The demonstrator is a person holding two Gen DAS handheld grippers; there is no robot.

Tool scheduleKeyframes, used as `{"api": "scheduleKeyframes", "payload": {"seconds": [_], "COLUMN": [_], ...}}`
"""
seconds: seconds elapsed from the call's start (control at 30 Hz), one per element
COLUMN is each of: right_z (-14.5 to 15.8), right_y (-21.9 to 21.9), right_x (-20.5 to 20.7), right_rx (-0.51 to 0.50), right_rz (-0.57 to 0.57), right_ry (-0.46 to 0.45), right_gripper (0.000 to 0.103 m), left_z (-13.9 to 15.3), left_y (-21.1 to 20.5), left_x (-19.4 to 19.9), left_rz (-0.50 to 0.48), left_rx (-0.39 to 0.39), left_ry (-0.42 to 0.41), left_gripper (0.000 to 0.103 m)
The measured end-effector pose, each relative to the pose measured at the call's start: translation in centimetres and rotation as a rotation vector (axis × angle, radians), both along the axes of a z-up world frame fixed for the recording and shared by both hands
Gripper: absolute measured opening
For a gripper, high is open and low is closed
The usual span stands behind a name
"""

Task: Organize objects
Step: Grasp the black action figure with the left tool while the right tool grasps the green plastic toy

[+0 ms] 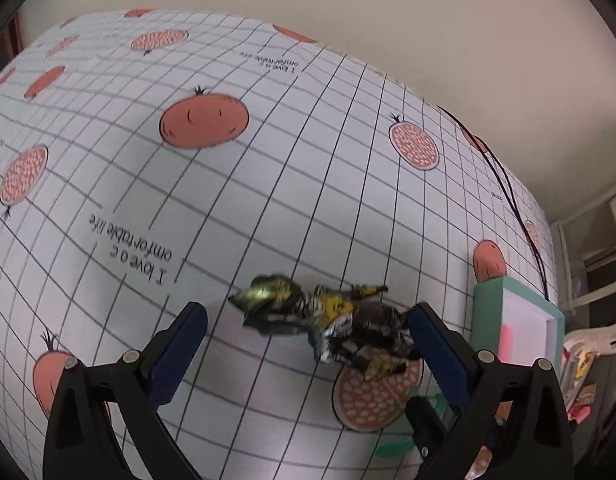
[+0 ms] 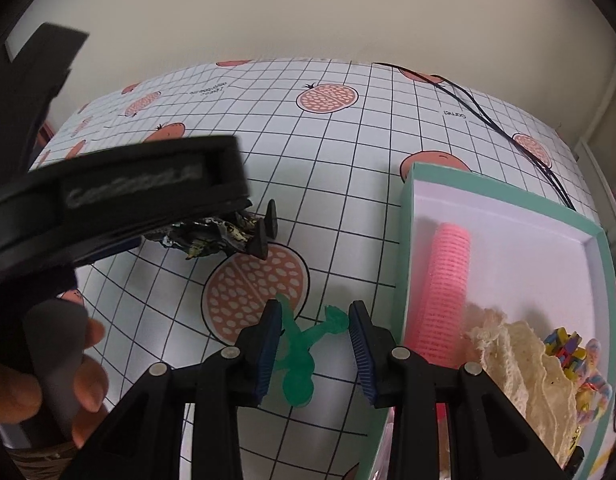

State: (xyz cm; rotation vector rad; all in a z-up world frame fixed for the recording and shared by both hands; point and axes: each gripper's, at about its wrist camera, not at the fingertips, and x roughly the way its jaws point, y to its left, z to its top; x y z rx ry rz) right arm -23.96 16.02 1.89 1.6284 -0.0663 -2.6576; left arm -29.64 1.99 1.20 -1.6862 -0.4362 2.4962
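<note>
Showing sorting partly done: pink roller [image 2: 447, 292], lace cloth [image 2: 515, 360] and colourful toy [image 2: 579, 360] already in the box [image 2: 507, 204] at 3 o'clock. Left on the bench [image 1: 268, 160]: crumpled wrappers [image 1: 331, 320] between wide-open left hand-held gripper [image 1: 308, 344]; green figure [image 2: 304, 356] between open right hand-held gripper [image 2: 313, 344], ungripped.
</note>
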Motion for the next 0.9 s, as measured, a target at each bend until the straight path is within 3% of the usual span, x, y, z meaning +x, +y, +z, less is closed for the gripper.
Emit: {"api": "scheduleKeyframes", "payload": {"seconds": [0.23,0.33,0.43,0.5,0.67,0.73,0.9], "right_z": [0.0,0.0,0.0,0.0,-0.1,-0.1,0.1], "right_y": [-0.1,0.0,-0.1,-0.1,-0.1,-0.1,0.0], "right_x": [0.0,0.1,0.1,0.1,0.1,0.3,0.6], "right_rx": [0.002,-0.003,-0.001,0.000,-0.001,0.001,-0.004], "right_rz": [0.004,0.001,0.002,0.003,0.001,0.003,-0.001], "right_ry": [0.005,0.004,0.003,0.003,0.000,-0.002,-0.004], "right_gripper": [0.037,0.037,0.037,0.037,0.037,0.037,0.037], "left_z": [-0.2,-0.1,0.1,0.2,0.0,-0.1,0.0], "left_y": [1.3,1.3,0.5,-0.5,-1.0,-1.5,-2.7], "left_x": [-0.2,0.3,0.9,1.3,1.5,1.6,2.4], "left_rz": [-0.014,-0.006,0.031,0.070,0.062,0.080,0.096], "left_rx": [-0.065,-0.097,-0.057,-0.020,0.009,0.027,0.069], "left_ry": [0.030,0.060,0.091,0.097,0.104,0.092,0.073], "left_gripper": [0.101,0.090,0.078,0.059,0.054,0.034,0.033]}}
